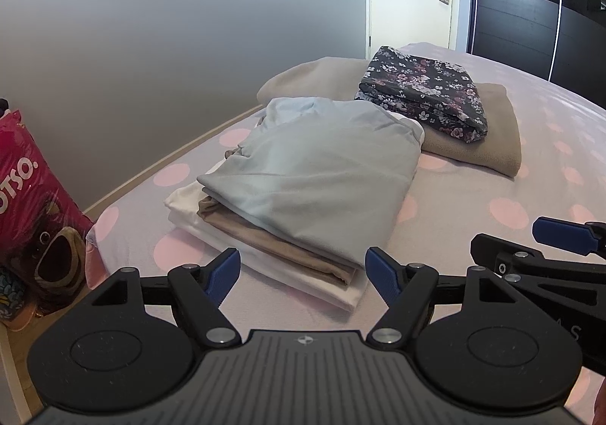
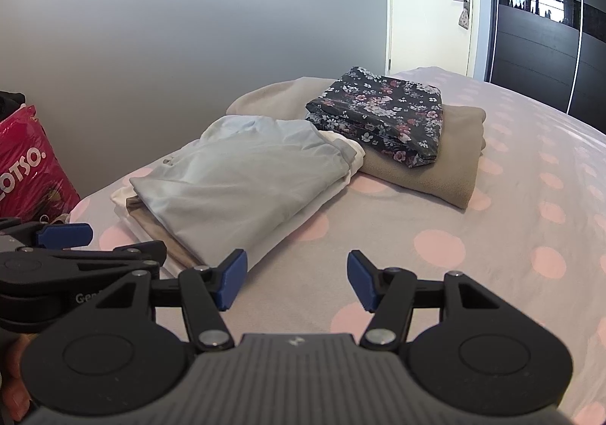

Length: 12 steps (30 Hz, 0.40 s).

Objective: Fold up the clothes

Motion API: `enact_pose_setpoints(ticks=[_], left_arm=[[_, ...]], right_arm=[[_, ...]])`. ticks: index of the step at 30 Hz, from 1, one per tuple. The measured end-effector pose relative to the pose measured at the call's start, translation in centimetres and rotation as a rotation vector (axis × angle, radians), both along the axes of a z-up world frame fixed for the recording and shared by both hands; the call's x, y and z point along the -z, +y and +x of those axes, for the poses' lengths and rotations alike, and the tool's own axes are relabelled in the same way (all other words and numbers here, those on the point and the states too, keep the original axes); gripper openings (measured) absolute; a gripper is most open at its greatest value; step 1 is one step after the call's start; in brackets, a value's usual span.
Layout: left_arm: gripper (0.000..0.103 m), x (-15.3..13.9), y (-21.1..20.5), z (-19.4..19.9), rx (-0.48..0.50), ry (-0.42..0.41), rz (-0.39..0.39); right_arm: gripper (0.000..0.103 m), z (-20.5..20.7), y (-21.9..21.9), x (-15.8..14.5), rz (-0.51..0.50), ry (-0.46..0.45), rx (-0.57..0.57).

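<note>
Left wrist view first: my left gripper [image 1: 303, 273] has its jaws spread wide with nothing between them, hanging just short of the near edge of the folded stack. My right gripper [image 2: 297, 279] is released too – empty, over bare polka-dot bedsheet [image 2: 473, 243]. That stack holds 3 pieces: a pale blue garment [image 1: 318, 175] on top, a tan one [image 1: 280, 243] under it, a white one [image 1: 333, 290] at the bottom. Beyond lies a dark floral garment [image 1: 420, 91], folded, on a beige blanket [image 1: 481, 144]. A pink Lotso bag [image 1: 34, 205] stands beside the bed.
</note>
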State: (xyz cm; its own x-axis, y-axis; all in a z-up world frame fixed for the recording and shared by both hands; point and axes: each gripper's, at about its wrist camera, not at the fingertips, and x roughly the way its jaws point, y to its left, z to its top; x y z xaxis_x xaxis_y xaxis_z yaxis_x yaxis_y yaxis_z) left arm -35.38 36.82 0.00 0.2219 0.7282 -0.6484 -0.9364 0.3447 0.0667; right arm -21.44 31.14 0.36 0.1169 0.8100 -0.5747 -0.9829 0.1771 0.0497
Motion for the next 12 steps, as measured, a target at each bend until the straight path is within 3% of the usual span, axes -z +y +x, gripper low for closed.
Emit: enact_pose_setpoints(ticks=[12], left_arm=[[0.072,-0.01,-0.12,-0.13,0.002,-0.003,0.003]], right_arm=[[0.061,-0.22,-0.14,0.01,-0.004,0.003,-0.011]])
